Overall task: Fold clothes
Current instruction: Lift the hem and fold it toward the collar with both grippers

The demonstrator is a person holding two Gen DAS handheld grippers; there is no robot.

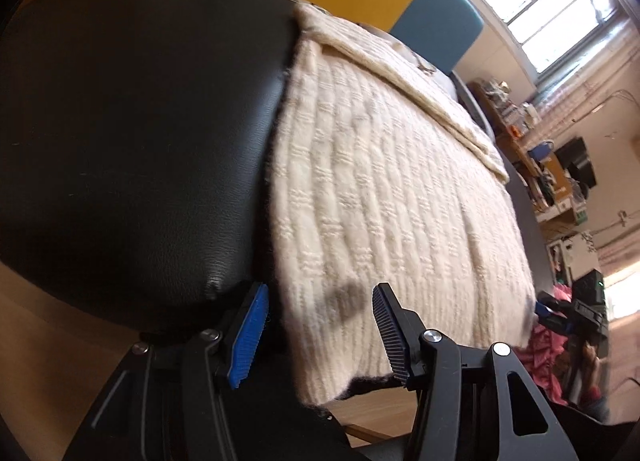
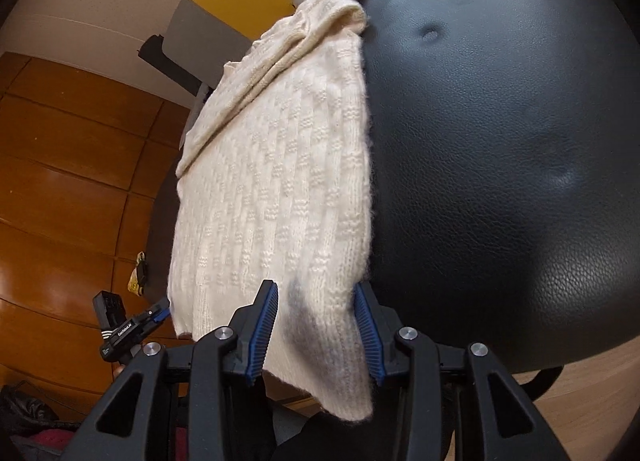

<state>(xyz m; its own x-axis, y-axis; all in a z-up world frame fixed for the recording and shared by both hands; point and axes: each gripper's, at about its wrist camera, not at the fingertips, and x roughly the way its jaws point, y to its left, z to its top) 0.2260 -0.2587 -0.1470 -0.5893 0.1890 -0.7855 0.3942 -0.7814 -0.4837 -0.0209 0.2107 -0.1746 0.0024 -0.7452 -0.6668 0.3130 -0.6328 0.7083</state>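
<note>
Cream knit sweater (image 1: 392, 197) lies flat on a black padded seat (image 1: 132, 133), its near hem hanging over the edge; a layer is folded across the far end. Left gripper (image 1: 316, 335) and right gripper (image 2: 316, 331): jaws wide, each straddling a hem corner, gripping nothing. Judged soft, limp, stretchy, light; take both hem corners, pinching deep.

Left gripper (image 1: 318, 335) — jaws apart (blue pads facing); right gripper (image 2: 316, 331) — jaws likewise apart.
</note>
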